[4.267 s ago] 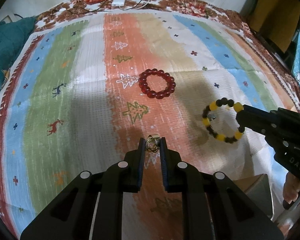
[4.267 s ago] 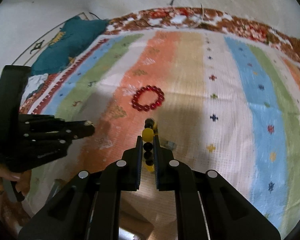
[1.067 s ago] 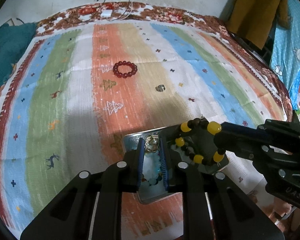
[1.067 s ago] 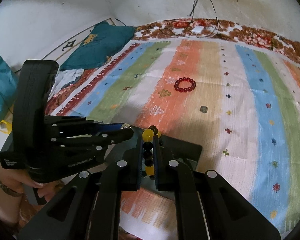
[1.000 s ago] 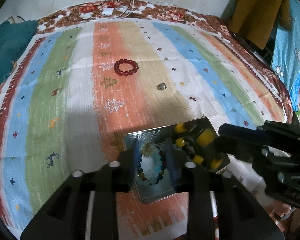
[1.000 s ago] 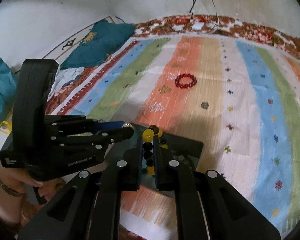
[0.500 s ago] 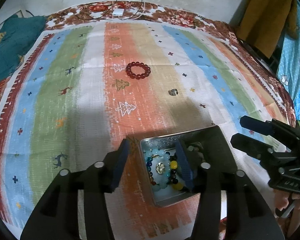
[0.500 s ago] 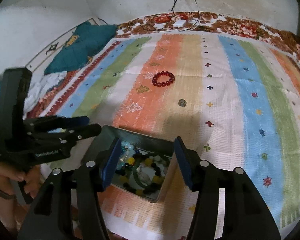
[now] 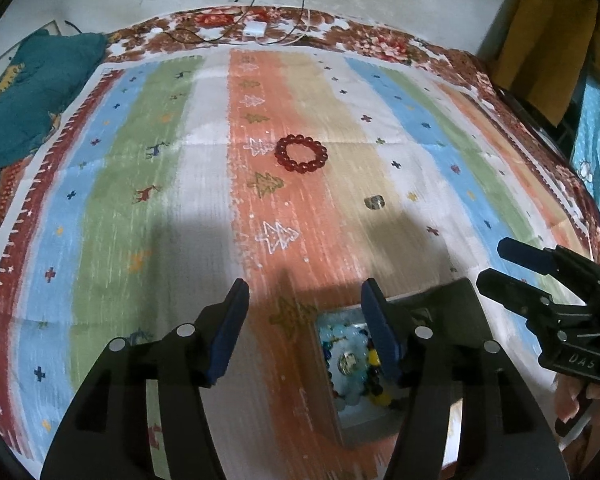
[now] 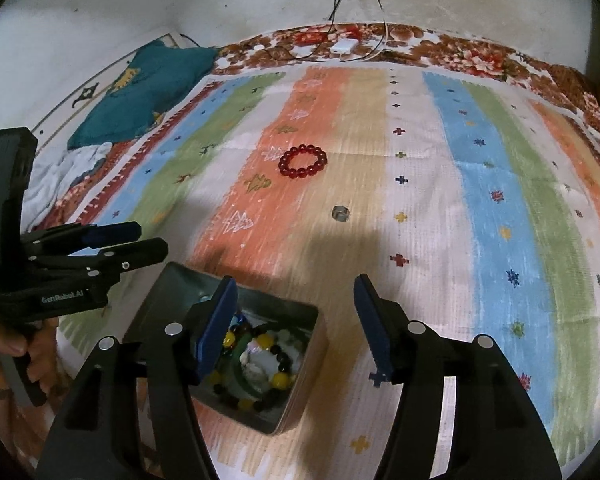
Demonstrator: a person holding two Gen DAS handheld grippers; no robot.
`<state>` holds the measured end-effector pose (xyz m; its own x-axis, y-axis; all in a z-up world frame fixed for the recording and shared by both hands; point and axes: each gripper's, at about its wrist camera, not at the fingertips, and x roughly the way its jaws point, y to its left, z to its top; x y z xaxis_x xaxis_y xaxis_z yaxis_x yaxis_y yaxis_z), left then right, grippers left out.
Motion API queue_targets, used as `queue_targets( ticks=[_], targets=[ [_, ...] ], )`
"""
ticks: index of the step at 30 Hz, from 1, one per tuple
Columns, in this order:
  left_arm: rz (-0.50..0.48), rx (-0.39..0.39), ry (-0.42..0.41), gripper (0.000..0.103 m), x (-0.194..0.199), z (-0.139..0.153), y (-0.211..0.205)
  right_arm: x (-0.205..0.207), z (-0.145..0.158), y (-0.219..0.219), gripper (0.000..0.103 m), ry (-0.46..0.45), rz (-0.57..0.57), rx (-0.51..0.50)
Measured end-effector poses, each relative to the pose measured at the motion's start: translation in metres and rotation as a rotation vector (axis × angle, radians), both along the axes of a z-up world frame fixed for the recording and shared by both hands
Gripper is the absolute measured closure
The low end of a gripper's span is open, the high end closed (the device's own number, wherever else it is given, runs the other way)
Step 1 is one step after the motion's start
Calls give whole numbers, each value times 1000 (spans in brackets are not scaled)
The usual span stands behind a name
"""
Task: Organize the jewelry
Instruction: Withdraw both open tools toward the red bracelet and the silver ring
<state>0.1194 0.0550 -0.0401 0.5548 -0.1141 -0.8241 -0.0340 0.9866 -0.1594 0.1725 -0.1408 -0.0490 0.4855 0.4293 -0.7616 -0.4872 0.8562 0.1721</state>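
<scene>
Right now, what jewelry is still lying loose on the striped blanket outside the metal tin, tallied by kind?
Red bead bracelet: 1
Small silver-coloured ring: 1
Total still loose on the striped blanket: 2
Pieces inside the metal tin overlap, so they are left uncounted.

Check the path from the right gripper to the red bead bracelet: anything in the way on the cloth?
Nothing visible blocks it. The right gripper, jaws opening and empty, faces the red bead bracelet across bare striped cloth. A small ring lies just right of that line. The tin sits below the gripper.
</scene>
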Motion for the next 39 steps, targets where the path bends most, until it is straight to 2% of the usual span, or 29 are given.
queue_targets(
  ticks=[6,12,21,27,32,39],
  targets=[
    [-11,16,-2,44,17,-3,0,17,-6,5,39,4,-7,-23],
    [-6,29,-9,38,27,-5,3,27,-11,8,35,0,-17,-44],
    [6,34,-25,30,45,-9,13,50,-23,10,27,32,-30,-61],
    [0,50,-32,27,63,-14,14,57,-24,15,19,4,-35,-87],
    [-5,36,-31,25,74,-18,17,67,-26,16,17,8,-40,-83],
    [5,39,-69,23,89,-20,22,80,-28,22,12,23,-19,-59]
  ],
)
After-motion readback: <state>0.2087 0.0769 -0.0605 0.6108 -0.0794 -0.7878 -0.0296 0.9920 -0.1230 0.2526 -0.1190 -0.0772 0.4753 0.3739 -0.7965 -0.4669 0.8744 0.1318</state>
